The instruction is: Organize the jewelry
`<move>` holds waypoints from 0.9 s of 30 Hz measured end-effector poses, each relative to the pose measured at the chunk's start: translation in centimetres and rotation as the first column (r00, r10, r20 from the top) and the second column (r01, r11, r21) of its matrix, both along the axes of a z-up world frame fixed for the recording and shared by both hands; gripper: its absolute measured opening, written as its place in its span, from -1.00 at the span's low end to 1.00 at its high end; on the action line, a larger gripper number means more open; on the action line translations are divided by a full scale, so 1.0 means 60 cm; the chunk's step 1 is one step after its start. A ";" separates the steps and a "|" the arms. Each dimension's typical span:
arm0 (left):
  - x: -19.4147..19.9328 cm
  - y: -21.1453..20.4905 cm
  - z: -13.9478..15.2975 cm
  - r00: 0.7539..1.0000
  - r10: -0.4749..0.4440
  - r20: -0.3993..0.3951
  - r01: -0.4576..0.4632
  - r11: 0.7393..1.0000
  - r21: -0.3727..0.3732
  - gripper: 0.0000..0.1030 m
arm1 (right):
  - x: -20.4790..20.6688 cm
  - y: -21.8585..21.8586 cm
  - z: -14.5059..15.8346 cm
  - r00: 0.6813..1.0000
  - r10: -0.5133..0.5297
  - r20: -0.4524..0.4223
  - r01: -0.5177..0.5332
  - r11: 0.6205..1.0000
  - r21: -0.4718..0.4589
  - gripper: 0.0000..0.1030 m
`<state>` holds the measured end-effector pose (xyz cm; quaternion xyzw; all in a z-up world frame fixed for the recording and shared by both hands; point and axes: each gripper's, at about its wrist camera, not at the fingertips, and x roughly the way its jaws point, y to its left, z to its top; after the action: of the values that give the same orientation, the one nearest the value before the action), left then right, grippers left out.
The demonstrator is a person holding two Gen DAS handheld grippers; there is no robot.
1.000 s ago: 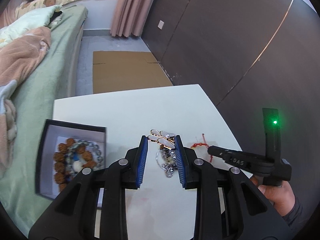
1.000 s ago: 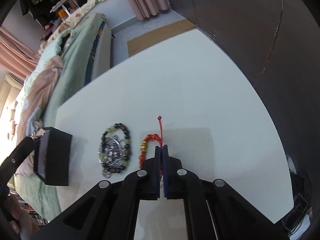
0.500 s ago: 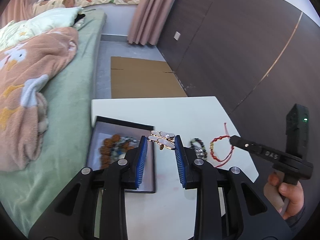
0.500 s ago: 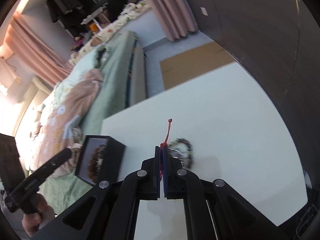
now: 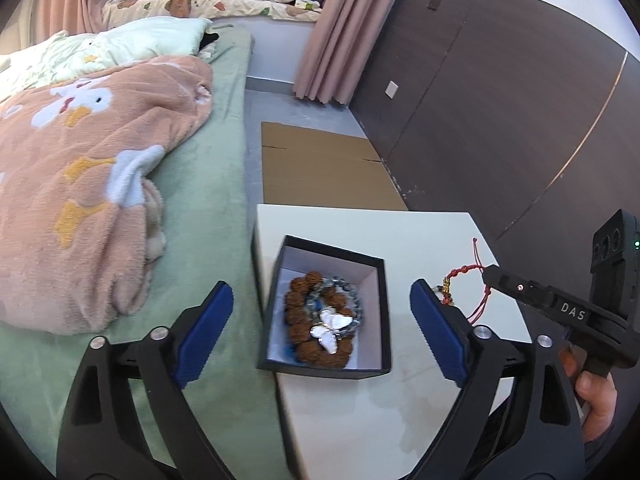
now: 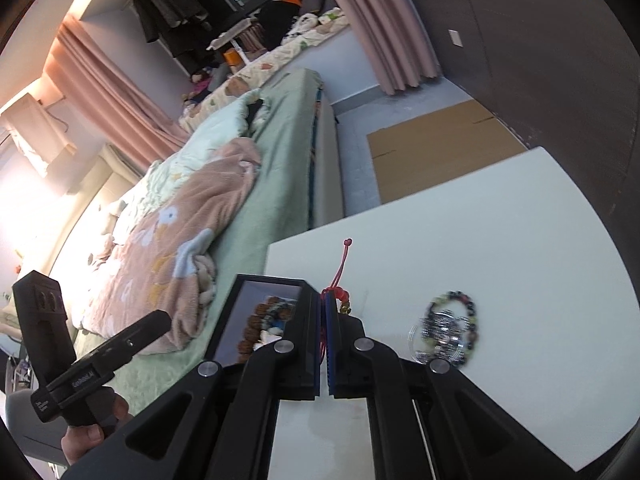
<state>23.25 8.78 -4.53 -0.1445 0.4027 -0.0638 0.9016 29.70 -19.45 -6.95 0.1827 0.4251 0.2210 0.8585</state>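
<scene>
A black jewelry box (image 5: 382,280) sits on the white table (image 5: 400,232) at its left edge. Inside lie brown and grey bead bracelets (image 5: 304,300) with a white butterfly hair clip (image 5: 332,328) on top. My left gripper (image 5: 320,320) is wide open above the box, empty. My right gripper (image 6: 324,312) is shut on a red cord bracelet (image 5: 460,280), held in the air just right of the box (image 6: 234,312); the cord (image 6: 342,264) also shows in the right wrist view. Dark bead bracelets (image 6: 448,328) lie on the table to the right.
A bed with a green sheet (image 5: 192,208) and a pink blanket (image 5: 80,160) lies directly left of the table. Flat cardboard (image 5: 320,168) is on the floor beyond. A dark panelled wall (image 5: 500,100) runs along the right.
My left gripper opened wide and the butterfly clip now lies in the box. My right gripper lifted the red cord bracelet off the table and carried it left toward the box.
</scene>
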 end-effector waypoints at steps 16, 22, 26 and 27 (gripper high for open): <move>-0.015 0.081 0.003 0.996 0.089 -0.009 -0.090 0.995 -0.041 0.89 | 0.000 0.125 -0.005 0.987 0.158 0.013 -0.158 0.987 0.010 -0.53; -0.015 0.083 0.009 0.996 0.092 -0.006 -0.093 0.994 -0.056 0.89 | -0.012 0.098 0.004 0.992 0.119 0.045 -0.119 0.993 -0.007 0.19; -0.011 0.063 0.014 0.997 0.074 0.000 -0.074 0.996 -0.058 0.89 | -0.014 0.065 0.010 0.995 0.094 0.042 -0.094 0.996 -0.010 0.19; -0.009 0.054 0.015 0.998 0.065 -0.001 -0.065 0.996 -0.058 0.89 | -0.013 0.054 0.010 0.996 0.085 0.033 -0.084 0.996 -0.017 0.19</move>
<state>22.71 12.01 -3.64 -0.1834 0.3954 -0.0460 0.8988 28.95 -16.20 -6.35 0.1542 0.4195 0.2569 0.8569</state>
